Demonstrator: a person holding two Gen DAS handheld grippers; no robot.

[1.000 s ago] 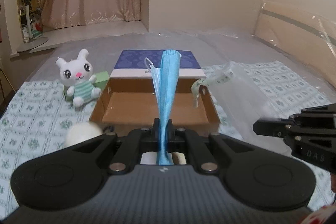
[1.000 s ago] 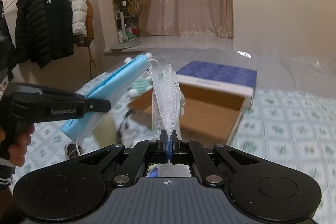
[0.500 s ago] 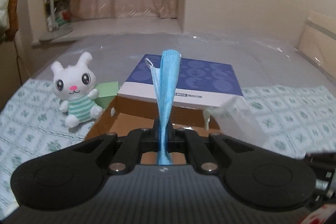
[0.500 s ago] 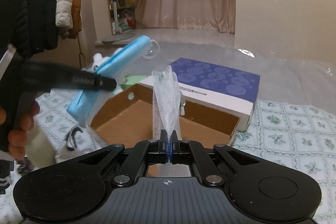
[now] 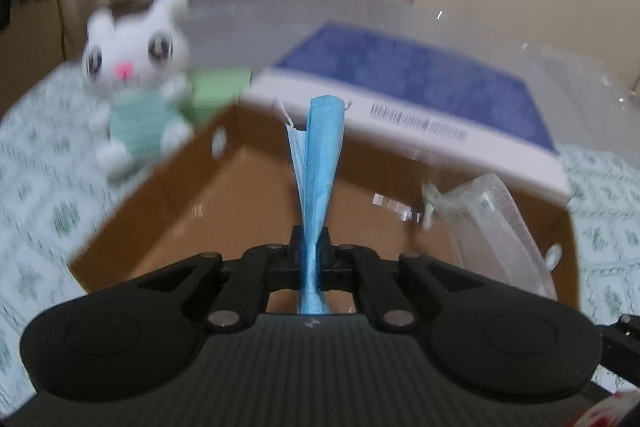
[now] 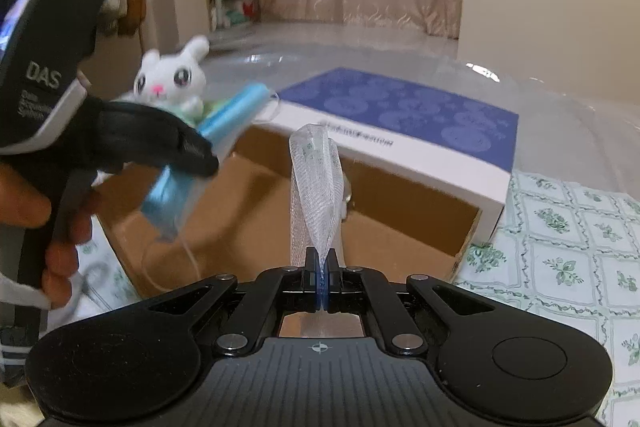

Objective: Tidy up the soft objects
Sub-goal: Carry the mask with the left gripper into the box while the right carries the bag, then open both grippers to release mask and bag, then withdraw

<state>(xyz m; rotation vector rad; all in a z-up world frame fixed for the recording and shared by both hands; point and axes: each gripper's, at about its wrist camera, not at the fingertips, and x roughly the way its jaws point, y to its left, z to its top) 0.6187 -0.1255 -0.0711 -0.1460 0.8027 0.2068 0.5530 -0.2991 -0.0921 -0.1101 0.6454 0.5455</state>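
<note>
Green-patterned bedding point(image 6: 568, 235) lies under both grippers. Left gripper point(image 5: 311, 251) is clenched on a blue face mask point(image 5: 320, 155), right gripper point(image 6: 321, 267) on a white mesh pouch point(image 6: 316, 179), both over the open cardboard box point(image 5: 192, 211). Beyond sits 1 plush bunny point(image 5: 136, 83).

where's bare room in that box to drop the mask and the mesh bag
The cardboard box floor is bare between its left wall and the blue-topped lid propped at the back. Crowded just outside the left wall: plush bunny and green block.
</note>
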